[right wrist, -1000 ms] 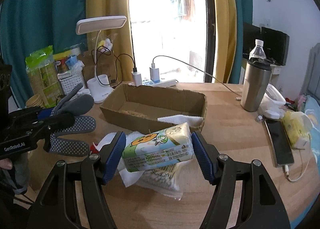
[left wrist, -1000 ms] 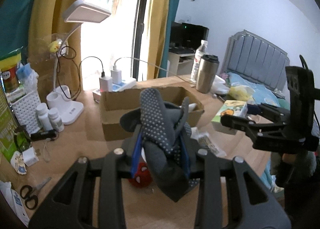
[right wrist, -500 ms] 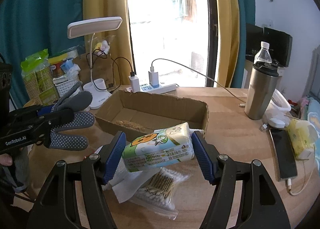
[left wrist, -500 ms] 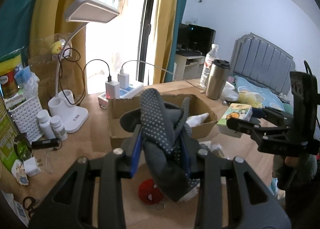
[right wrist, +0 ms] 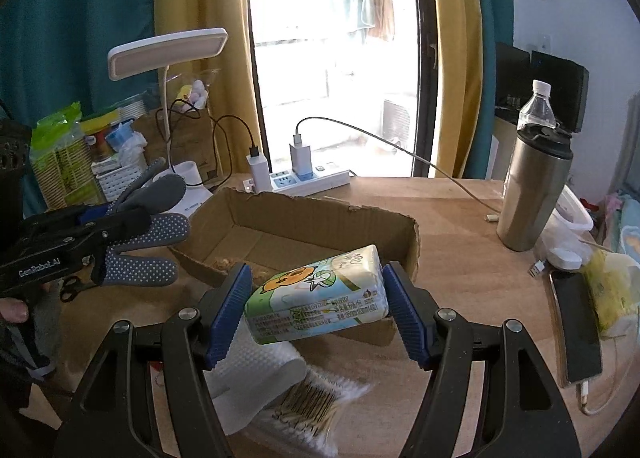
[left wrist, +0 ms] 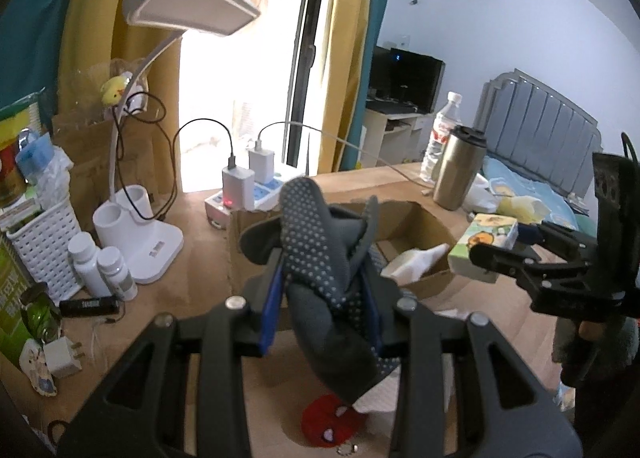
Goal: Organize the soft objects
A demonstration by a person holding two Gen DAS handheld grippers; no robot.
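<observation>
My left gripper (left wrist: 320, 298) is shut on a grey glove with white grip dots (left wrist: 316, 254), held in the air before the near left wall of the open cardboard box (left wrist: 408, 218). The right wrist view shows the same glove (right wrist: 148, 234) at the box's left end. My right gripper (right wrist: 316, 306) is shut on a soft pack of tissues with an orange cartoon print (right wrist: 320, 298), held just over the near right wall of the cardboard box (right wrist: 304, 226). A white cloth (left wrist: 416, 262) lies inside the box.
On the desk lie a red plush face (left wrist: 328, 424), a white textured roll (right wrist: 256, 370) and a bag of cotton swabs (right wrist: 308, 406). A desk lamp (right wrist: 168, 54), power strip (right wrist: 308, 178), steel tumbler (right wrist: 536, 190), phone (right wrist: 576, 326) and white basket (left wrist: 44, 246) stand around the box.
Both grippers have moved forward toward the cardboard box with their loads still held. The box now looks larger and closer in both views.
</observation>
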